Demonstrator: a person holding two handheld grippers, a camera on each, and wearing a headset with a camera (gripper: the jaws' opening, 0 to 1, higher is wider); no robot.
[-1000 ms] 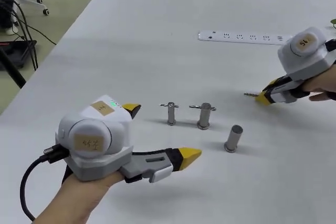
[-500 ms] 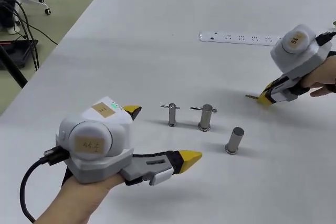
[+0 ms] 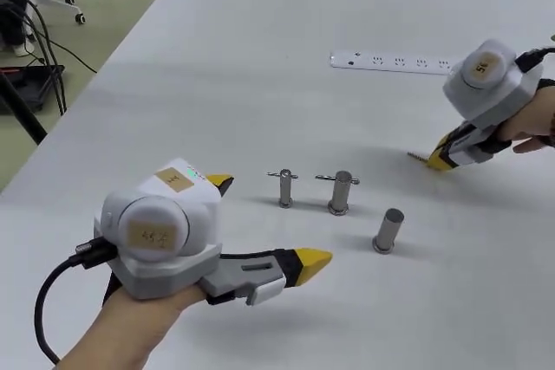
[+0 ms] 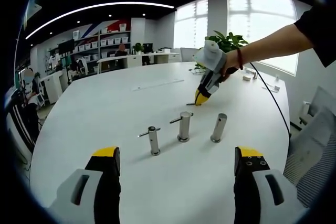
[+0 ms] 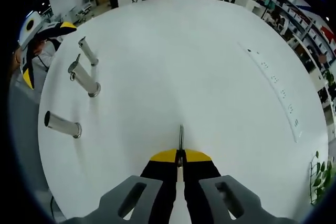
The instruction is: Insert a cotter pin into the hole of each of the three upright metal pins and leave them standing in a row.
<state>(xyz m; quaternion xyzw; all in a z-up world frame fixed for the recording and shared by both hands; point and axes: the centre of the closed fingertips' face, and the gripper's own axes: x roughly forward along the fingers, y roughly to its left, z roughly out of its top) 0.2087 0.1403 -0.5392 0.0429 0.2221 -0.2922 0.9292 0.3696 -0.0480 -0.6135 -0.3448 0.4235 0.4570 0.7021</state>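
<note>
Metal pins (image 3: 285,190) (image 3: 339,194) (image 3: 388,230) stand three upright, two bearing cotter pins (image 3: 285,176) (image 3: 327,178)

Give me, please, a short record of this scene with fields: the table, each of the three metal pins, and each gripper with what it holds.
table: white workbench, power strip at far side
left pin: upright, cotter pin through its hole
middle pin: upright, cotter pin through its hole
right pin: upright, no cotter pin in it
left gripper: fingers open, holding nothing, facing the row
right gripper: fingers shut on held cotter pin, apart from the row
</note>
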